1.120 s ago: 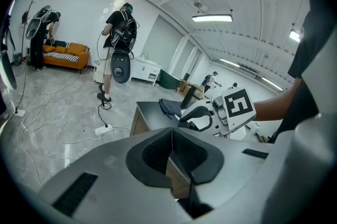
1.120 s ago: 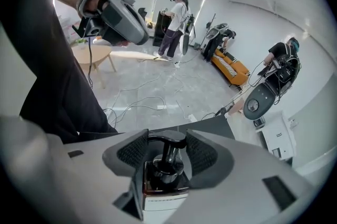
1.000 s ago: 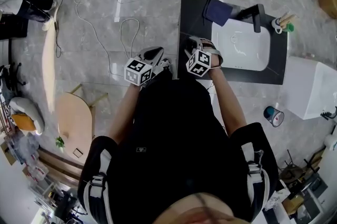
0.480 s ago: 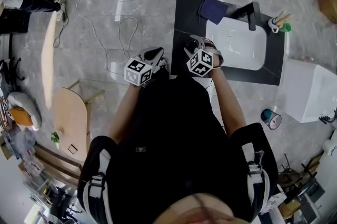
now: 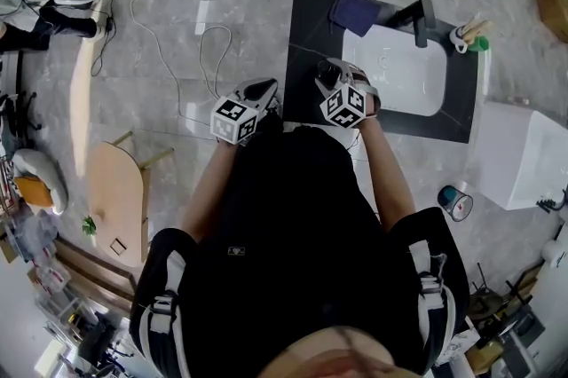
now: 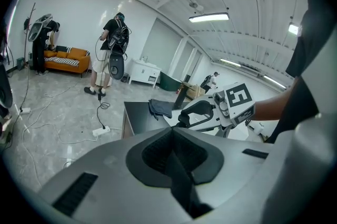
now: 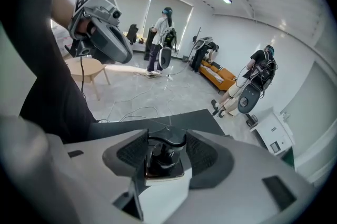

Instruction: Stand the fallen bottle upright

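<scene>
My right gripper point(image 7: 166, 148), pinching the bottle point(image 7: 164, 161), has moved a little closer to the sink point(image 5: 404, 79). I judge the bottle is lifted, ready for standing. My left gripper point(image 6: 171, 145) is pressed together, empty.

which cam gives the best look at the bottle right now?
Right gripper view: the bottle, black pump top on a white body, sits close up between the pads of the right gripper. In the head view that gripper covers it. The left gripper view shows that gripper side-on, but I cannot make the bottle out there.
</scene>
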